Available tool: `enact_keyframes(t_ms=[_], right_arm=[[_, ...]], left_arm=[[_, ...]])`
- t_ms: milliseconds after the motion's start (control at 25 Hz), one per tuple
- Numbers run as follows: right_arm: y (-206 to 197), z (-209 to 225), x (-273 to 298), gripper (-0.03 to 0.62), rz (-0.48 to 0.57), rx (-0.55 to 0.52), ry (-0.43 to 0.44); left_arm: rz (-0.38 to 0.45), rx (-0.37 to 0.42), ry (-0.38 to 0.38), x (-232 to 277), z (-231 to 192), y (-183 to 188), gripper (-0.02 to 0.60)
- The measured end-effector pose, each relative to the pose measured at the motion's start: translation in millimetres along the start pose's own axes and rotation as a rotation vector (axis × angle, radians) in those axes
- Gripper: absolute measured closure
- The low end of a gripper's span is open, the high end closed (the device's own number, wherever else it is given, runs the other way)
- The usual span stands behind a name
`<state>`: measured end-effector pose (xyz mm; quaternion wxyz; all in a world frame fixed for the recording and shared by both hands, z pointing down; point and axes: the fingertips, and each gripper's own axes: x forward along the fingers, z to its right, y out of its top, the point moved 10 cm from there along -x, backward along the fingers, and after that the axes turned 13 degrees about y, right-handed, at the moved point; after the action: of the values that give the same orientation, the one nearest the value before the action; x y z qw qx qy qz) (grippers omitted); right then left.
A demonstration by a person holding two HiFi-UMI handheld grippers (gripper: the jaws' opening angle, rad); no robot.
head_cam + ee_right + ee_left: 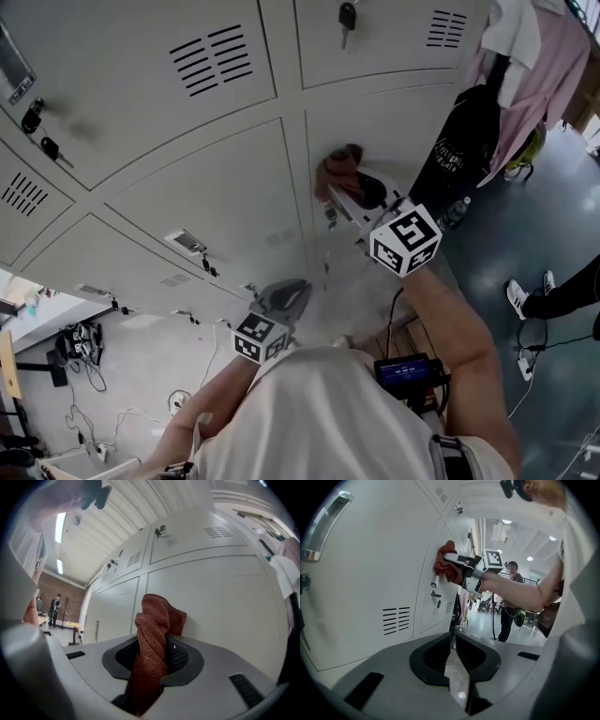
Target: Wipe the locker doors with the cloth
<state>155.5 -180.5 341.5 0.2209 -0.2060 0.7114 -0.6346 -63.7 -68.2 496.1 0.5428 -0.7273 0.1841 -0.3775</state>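
Pinching one cloth [157, 630] against one locker door [225, 602]: right hand-held gripper [152, 657].

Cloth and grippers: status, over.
Right gripper shut on cloth, cloth against locker door. Left gripper shut, empty, off the lockers. Door lock just below cloth; nothing else in the way.
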Motion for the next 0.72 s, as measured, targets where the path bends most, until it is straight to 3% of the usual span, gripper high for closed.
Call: enact_keyframes(t_ms=[80,160,280,360,520,720], right_arm=[[-1.0,-20.3,14.3,0.477,-0.080,-0.122,0.028],[-11.3,-37.2,28.6,0.477,-0.225,-0.242,0.068],[-35.0,-44.5,36.5,0.477,-0.387,-0.341,0.102],[-41.7,-33.8,24.7,0.477,-0.391,-0.340,0.080],[-39.7,17.3,-18.6,0.477,-0.347,-0.249,-0.071],[-42.9,79.8,-73.8,0.477,-0.366,-0.234,-0.232]], left_arm=[[0.003,-0.001,-0.005,-3.8,-2.9,-1.3,0.540],[0.007,-0.003,-0.007,-6.1,-5.6,-1.5,0.540],[0.007,-0.006,-0.008,-9.0,-6.8,-3.2,0.540],[0.003,-0.007,-0.007,-10.4,-6.2,-4.8,0.540],[-0.009,-0.008,0.002,-9.6,-5.5,-8.2,0.540],[-0.012,-0.011,0.029,-5.0,-3.8,-7.0,0.540]])
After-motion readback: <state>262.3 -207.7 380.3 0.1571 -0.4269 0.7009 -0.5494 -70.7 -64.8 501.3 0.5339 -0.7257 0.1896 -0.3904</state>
